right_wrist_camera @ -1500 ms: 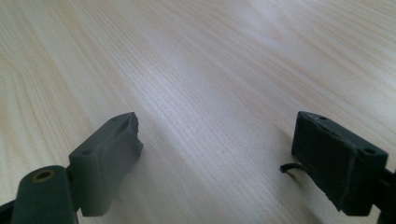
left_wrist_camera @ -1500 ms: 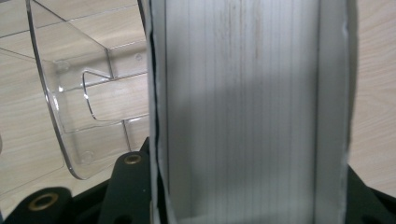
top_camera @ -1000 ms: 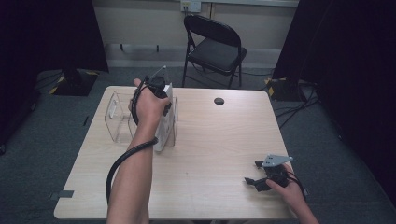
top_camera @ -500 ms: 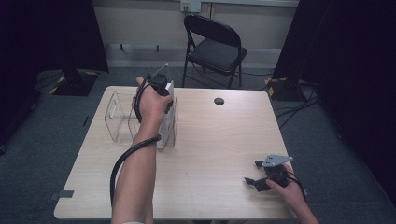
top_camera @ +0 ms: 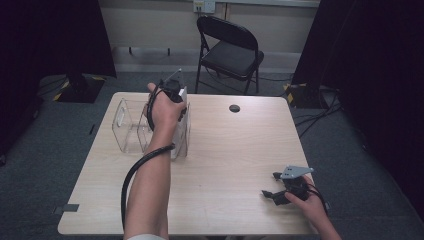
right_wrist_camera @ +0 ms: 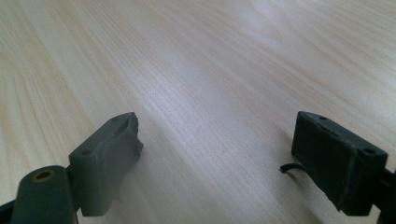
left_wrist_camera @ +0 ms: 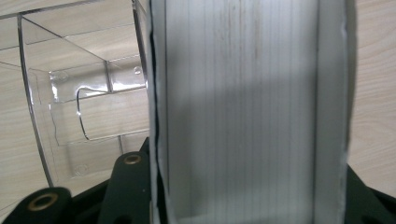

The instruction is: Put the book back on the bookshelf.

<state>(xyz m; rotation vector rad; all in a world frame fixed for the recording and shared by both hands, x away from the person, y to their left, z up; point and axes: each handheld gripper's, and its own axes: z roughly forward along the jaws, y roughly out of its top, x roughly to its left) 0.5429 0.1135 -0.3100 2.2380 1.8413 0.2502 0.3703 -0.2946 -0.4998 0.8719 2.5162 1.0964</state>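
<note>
Clear plastic catches the light at the far left of the table (top_camera: 235,165), where a see-through box (top_camera: 131,127) stands with its open compartments showing the wood beneath. Right against its right side stands a white panel (top_camera: 183,135), upright on edge, and the left gripper (top_camera: 172,92) is clamped onto the top of it from above, the left hand (top_camera: 165,112) wrapped around the handle and the cable looping down along the forearm. From the left gripper view the white panel (left_wrist_camera: 247,112) looms huge between the jaws, ribbed with fine vertical lines, and the box (left_wrist_camera: 84,107) sits just beside it on the left, a rounded cut-out visible in its wall. Over at the near right corner, the right gripper (top_camera: 280,192) rests low by the table edge, well apart from the box, held in the right hand (top_camera: 310,205). Its own view shows the jaws spread wide with bare wood (right_wrist_camera: 201,93) between them, gripping nothing. A small dark disc (top_camera: 234,108) lies at the far side of the table, and a folding chair (top_camera: 230,50) stands beyond it.
</note>
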